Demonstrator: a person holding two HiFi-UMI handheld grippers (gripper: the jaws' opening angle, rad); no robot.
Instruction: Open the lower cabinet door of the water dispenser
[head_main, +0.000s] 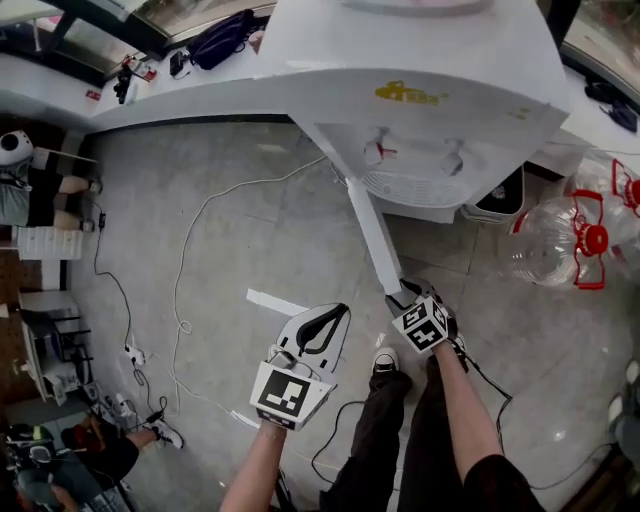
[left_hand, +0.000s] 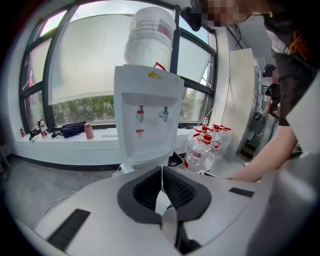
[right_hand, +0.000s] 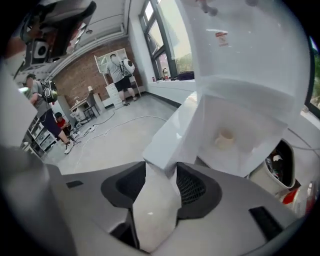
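**Colours at this frame**
Water dispenser (head_main: 420, 80) was white with a yellow logo (head_main: 410, 95), red tap (left_hand: 140, 114) and blue tap (left_hand: 164, 114). Lower cabinet door (head_main: 372, 235) white too. Floor (head_main: 250, 230) grey. Marker cubes (head_main: 290, 393) black-and-white squares. Pads (right_hand: 195, 187) black on light-grey shells. Bottles (left_hand: 200, 152) clear, red caps.

Grey concrete floor (head_main: 250, 230), a white cable (head_main: 179, 280) snaking across it. A long white sill (head_main: 170, 100) runs beneath big daylit windows (left_hand: 85, 75); a brick wall (right_hand: 80, 75) stands opposite.

A grey floor (head_main: 260, 230) bears the water dispenser (head_main: 430, 60), water bottles (head_main: 555, 245) and a white cable (head_main: 179, 285).
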